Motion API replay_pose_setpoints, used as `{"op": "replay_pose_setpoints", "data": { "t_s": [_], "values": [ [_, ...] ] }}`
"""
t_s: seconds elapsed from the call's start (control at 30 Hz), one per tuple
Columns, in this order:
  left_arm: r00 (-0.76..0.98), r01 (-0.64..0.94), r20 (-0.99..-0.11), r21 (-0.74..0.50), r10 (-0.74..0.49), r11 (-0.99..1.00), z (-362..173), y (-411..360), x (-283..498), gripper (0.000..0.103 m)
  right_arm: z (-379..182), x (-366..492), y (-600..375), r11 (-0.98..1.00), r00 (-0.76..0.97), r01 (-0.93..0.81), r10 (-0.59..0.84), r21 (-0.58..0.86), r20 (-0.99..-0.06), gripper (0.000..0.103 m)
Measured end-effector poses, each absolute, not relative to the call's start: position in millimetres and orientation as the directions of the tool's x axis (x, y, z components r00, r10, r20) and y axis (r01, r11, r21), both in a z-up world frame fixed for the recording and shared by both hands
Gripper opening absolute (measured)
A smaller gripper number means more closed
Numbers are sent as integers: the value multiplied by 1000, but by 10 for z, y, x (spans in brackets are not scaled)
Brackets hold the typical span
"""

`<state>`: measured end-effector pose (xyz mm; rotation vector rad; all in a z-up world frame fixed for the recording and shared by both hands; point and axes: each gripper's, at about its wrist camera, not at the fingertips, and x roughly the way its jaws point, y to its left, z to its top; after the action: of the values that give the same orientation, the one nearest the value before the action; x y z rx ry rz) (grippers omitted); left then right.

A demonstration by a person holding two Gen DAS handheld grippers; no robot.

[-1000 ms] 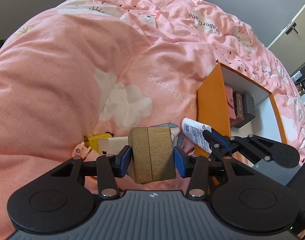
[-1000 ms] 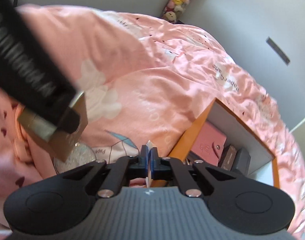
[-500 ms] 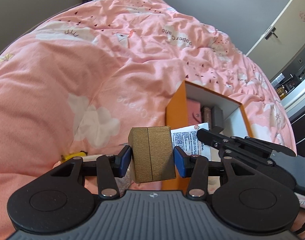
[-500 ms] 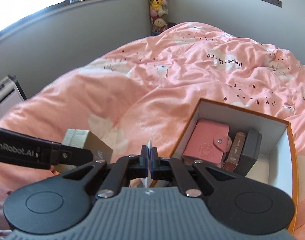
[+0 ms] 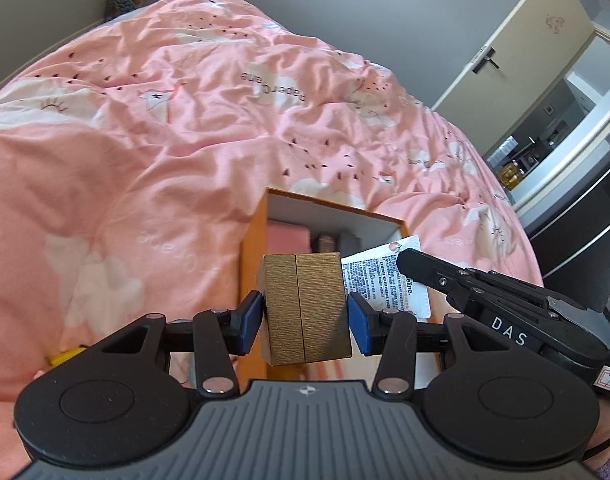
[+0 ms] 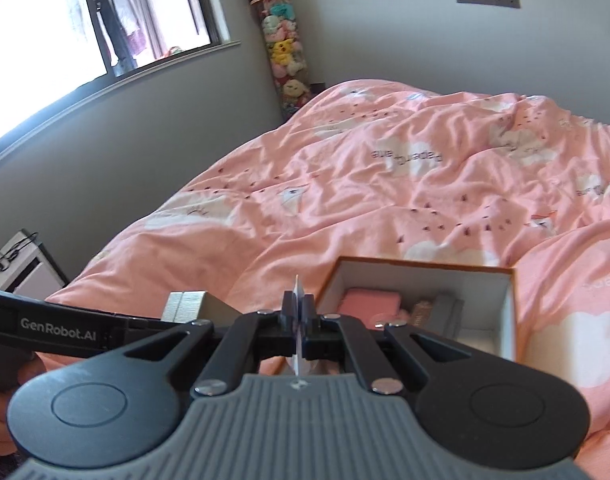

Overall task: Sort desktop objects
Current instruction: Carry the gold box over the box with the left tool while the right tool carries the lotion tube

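Note:
My left gripper (image 5: 305, 322) is shut on a gold ribbed box (image 5: 305, 300), its blue pads pressing both sides. The box hangs above the near wall of an orange box (image 5: 252, 264) with a white inside. My right gripper (image 6: 298, 312) is shut on the flat end of a white printed tube (image 6: 296, 292), seen edge-on. In the left wrist view the white tube (image 5: 385, 280) hangs over the orange box, with the right gripper (image 5: 405, 262) just right of the gold box. The orange box (image 6: 509, 312) holds a pink wallet (image 6: 369, 303), a brown item and a grey case (image 6: 445, 312).
A rumpled pink duvet (image 5: 185, 128) covers the bed under everything. A yellow item (image 5: 65, 358) lies near the left edge. Plush toys (image 6: 283, 52) stand in the far corner below a window (image 6: 85, 20). A door (image 5: 505, 64) is at the right.
Both grippers have risen and moved over the orange box, each keeping its load. The right gripper has rolled level. The small items on the duvet have dropped out of view.

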<state>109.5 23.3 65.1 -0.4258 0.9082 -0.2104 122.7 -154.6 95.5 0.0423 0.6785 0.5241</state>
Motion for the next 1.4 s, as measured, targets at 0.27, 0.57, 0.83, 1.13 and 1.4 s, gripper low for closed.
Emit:
{"op": "replay_pose_setpoints", "data": {
  "t_s": [0.27,0.57,0.83,1.13,1.4],
  "values": [
    [541,66,-709,-499,-452,864,516,-201,1430,53,908,1403,-2049,930,694,-325,360,174,-624,1],
    [449,85,-733,-535,-511,841,207,-671,1963,53,853,1583,-2492,967,726,-217,249,131,-640,1],
    [412,114,-754,-514,-511,850,68,-1012,2379,53,988,1745,-2752,974,773,-183,228,135,-592,1],
    [390,135,-807,-427,-444,894,-81,-1315,2688,53,1113,1912,-2998,982,817,-139,186,127,-546,1],
    [383,120,-841,-366,-383,923,-224,-1467,2850,53,703,2141,-3093,977,761,-123,206,175,-615,1]
  ]
}}
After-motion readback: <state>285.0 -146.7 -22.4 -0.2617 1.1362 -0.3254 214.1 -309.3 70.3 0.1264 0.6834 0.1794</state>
